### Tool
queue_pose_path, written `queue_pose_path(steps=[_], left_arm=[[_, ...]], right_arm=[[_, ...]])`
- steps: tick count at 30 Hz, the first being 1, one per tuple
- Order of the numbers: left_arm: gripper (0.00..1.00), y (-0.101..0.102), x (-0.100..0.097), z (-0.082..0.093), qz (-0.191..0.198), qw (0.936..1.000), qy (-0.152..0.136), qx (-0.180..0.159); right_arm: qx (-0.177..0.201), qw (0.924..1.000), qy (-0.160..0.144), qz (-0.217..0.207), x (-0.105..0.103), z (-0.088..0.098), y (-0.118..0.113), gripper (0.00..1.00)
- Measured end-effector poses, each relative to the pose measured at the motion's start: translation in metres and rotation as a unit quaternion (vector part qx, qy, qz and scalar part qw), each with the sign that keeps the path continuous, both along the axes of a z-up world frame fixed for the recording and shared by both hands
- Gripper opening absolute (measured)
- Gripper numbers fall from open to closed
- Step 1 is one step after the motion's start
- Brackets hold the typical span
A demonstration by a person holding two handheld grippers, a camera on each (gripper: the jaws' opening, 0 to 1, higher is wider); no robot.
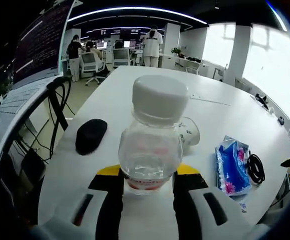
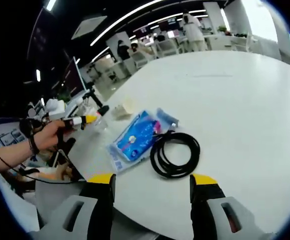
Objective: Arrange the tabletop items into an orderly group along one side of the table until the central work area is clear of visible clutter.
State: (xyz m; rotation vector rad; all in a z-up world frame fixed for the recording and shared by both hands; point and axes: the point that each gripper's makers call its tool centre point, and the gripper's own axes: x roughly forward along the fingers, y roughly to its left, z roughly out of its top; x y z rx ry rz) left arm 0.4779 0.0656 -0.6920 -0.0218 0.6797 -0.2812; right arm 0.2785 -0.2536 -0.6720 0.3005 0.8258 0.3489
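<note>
A clear plastic bottle (image 1: 150,150) with a white cap stands upright between my left gripper's (image 1: 149,172) yellow-tipped jaws, which are shut on its lower body. In the right gripper view a hand (image 2: 47,135) holds that left gripper (image 2: 82,121) at the table's left edge, with the bottle (image 2: 99,123) in it. My right gripper (image 2: 153,180) is open with nothing between its jaws, just short of a black cable coil (image 2: 175,154). A blue packet (image 2: 135,140) lies beside the coil.
On the white table (image 1: 135,95) a black mouse (image 1: 91,135) lies left of the bottle. A small white cup (image 1: 190,131) lies on its side behind it. The blue packet (image 1: 231,165) and the cable coil (image 1: 255,168) lie to the right. Office desks and people stand far behind.
</note>
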Motion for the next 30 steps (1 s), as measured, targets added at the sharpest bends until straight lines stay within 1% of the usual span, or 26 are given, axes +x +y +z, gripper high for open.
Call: queue_pose_path(steps=[11, 17, 30], left_arm=[[0.37, -0.002, 0.036, -0.001, 0.003, 1.0000, 0.004, -0.002], [0.38, -0.012, 0.045, 0.002, -0.001, 1.0000, 0.005, -0.006], [0.38, -0.026, 0.055, 0.005, -0.001, 1.0000, 0.007, -0.004]], right_arm=[[-0.001, 0.9999, 0.010, -0.007, -0.004, -0.005, -0.007, 0.60], [0.000, 0.9999, 0.011, -0.013, -0.003, -0.005, -0.011, 0.60], [0.002, 0.9995, 0.011, -0.029, -0.004, -0.007, -0.018, 0.60]])
